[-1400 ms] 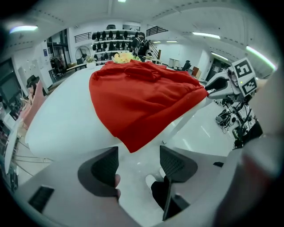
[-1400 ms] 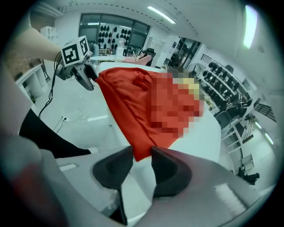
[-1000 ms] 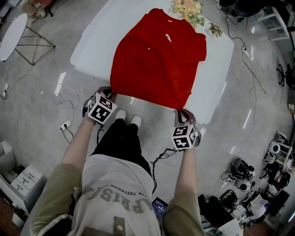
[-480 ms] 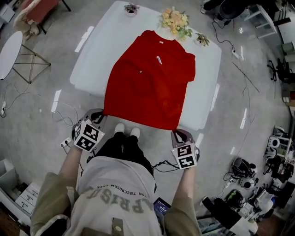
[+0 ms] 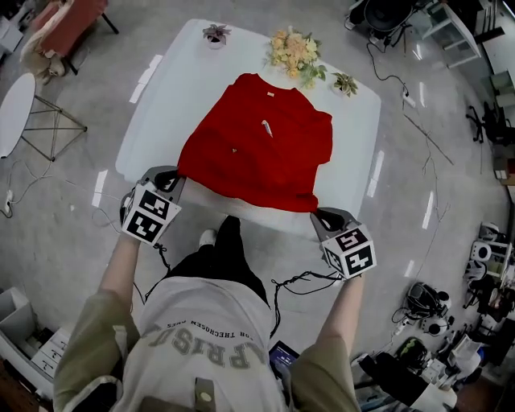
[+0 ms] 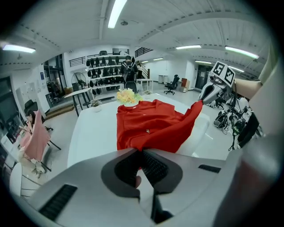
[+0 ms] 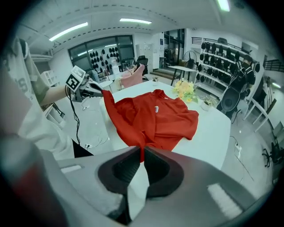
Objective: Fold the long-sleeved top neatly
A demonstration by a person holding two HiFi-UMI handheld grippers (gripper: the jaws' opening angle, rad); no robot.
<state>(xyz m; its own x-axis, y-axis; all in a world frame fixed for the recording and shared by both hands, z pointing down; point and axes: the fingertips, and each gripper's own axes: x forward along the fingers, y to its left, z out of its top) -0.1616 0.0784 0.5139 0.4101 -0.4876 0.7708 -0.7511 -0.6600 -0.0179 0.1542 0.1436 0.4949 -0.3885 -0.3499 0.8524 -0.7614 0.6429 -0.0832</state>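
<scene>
Top (image 5: pixel 257 149) hem (aloft) over near table (image 5: pixel 169 88) edge

This is a large open lab or workshop hall, not a home. Strip lights (image 6: pixel 116 13) run along a bare industrial ceiling above a polished grey floor (image 5: pixel 64 209) with loose cables (image 5: pixel 386 68) trailing over it. Wall racks (image 6: pixel 106 66) hold rows of dark gear, office chairs (image 6: pixel 171 84) stand at the far end, and heaps of dark equipment (image 5: pixel 422 294) crowd the floor's edge. A white table (image 5: pixel 161 105) with flowers (image 5: pixel 294 52) stands in the middle.
</scene>
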